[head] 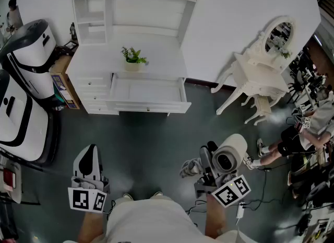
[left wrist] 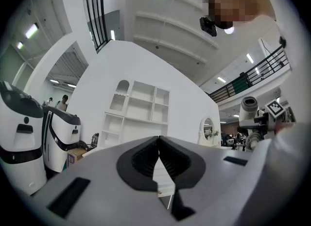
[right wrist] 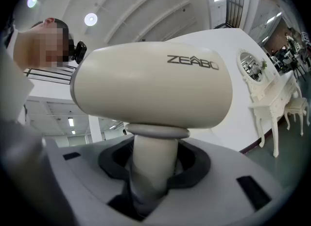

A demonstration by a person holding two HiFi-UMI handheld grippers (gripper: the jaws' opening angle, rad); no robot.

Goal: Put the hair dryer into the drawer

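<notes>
A cream hair dryer (head: pixel 230 155) stands upright in my right gripper (head: pixel 209 170), whose jaws are shut on its handle (right wrist: pixel 150 164). Its barrel (right wrist: pixel 153 91) fills the right gripper view, lying across above the jaws. My left gripper (head: pixel 90 164) is at the lower left of the head view, shut with nothing between its black pads (left wrist: pixel 158 162). Ahead on the floor stands a white cabinet (head: pixel 130 61) with its wide drawer (head: pixel 148 94) pulled open. Both grippers are well short of it.
A small potted plant (head: pixel 133 59) sits on the cabinet top above the drawer. Two white and black machines (head: pixel 31 48) stand at the left. A white dressing table with an oval mirror (head: pixel 263 64) is at the right, with a person (head: pixel 302 132) and cables beyond.
</notes>
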